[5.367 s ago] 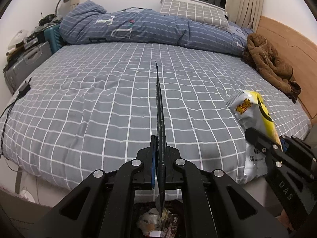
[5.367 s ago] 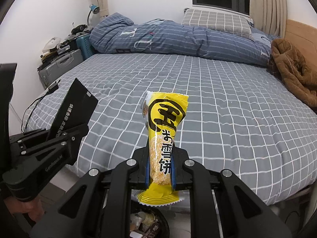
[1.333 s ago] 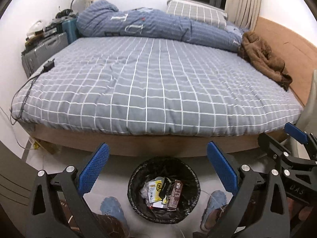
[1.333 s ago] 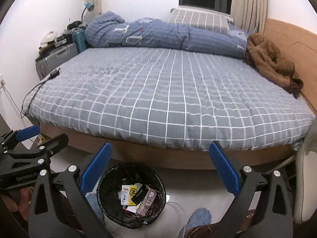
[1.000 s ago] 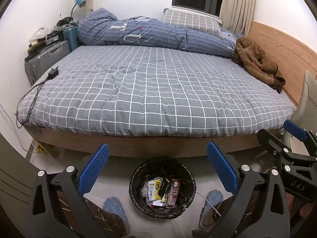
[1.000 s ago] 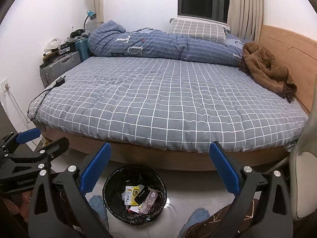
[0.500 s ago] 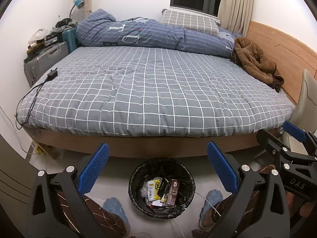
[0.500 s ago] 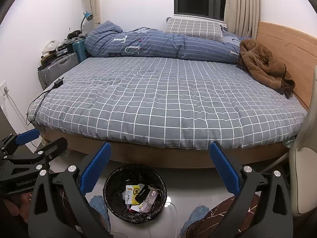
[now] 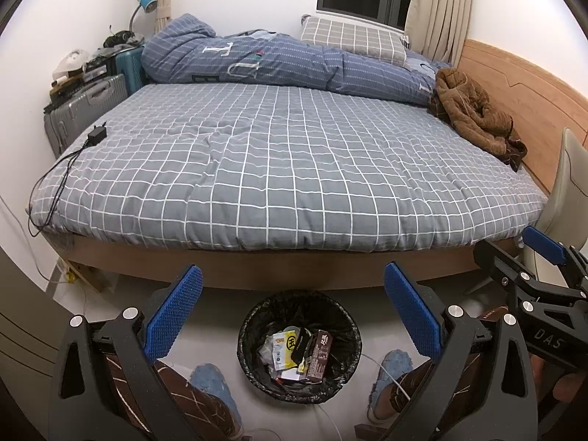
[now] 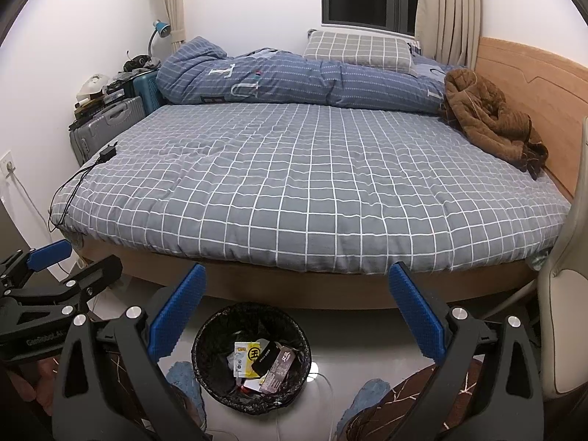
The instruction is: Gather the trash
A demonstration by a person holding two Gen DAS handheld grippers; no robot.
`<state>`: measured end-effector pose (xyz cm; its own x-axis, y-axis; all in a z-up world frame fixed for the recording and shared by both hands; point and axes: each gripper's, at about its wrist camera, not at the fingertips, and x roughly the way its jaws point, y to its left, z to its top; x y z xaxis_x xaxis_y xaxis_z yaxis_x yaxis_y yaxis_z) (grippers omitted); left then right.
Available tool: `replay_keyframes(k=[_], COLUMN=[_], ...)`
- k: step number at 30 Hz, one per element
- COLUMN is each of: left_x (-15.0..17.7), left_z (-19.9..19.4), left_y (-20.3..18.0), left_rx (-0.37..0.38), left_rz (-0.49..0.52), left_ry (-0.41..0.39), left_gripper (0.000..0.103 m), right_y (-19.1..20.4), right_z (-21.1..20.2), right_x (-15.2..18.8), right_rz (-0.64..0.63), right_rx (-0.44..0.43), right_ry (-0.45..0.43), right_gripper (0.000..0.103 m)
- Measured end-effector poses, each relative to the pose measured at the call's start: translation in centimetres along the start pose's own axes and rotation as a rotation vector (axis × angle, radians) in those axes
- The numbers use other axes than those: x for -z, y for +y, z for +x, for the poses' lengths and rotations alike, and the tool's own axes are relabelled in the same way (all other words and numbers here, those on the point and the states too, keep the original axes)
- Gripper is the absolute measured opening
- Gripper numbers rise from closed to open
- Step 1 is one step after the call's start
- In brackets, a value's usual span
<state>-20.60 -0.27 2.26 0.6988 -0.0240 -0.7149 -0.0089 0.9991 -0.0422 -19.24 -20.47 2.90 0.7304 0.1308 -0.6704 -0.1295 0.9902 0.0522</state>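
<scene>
A round bin with a black liner (image 9: 341, 375) stands on the floor in front of the bed; it also shows in the right wrist view (image 10: 209, 378). Inside lie wrappers, among them a yellow snack bag (image 10: 250, 358) and a dark packet (image 9: 319, 356). My left gripper (image 9: 292, 279) is open and empty, high above the bin. My right gripper (image 10: 296, 277) is open and empty too, above the bin. Each gripper shows at the edge of the other's view, the right gripper (image 9: 514, 253) and the left gripper (image 10: 79, 261).
The bed with a grey checked cover (image 9: 286, 161) fills the middle. On it lie a blue duvet (image 9: 279, 62), a brown jacket (image 9: 474, 114) and a charger with cable (image 9: 96, 133). Suitcases (image 9: 84, 106) stand at the left, a chair (image 10: 566, 294) at the right.
5.4 s ago each gripper was shut on a wrapper; since 1.3 s ago both are open and the wrappers lie in the bin. In the last second both grippers drew back and up slightly.
</scene>
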Motion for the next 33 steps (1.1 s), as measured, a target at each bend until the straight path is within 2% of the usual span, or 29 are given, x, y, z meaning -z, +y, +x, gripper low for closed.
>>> replay_keyframes(k=[7,20,33], left_x=[0.12,0.16,0.20], left_z=[0.19,-0.04,0.16], left_y=[0.28,0.26,0.34], left_rx=[0.004,-0.032,-0.030], left_rz=[-0.023,0.007,0.005], left_ry=[0.009,0.001,0.015], left_gripper=[0.097,0.097,0.097], right_y=[0.22,0.34,0.39], right_z=[0.23,0.60,0.60], right_x=[0.18,0.26,0.25], right_rz=[-0.004,-0.005,-0.003], right_rx=[0.009,0.005,0.006], right_ry=[0.000,0.003,0.004], right_gripper=[0.095,0.095,0.095])
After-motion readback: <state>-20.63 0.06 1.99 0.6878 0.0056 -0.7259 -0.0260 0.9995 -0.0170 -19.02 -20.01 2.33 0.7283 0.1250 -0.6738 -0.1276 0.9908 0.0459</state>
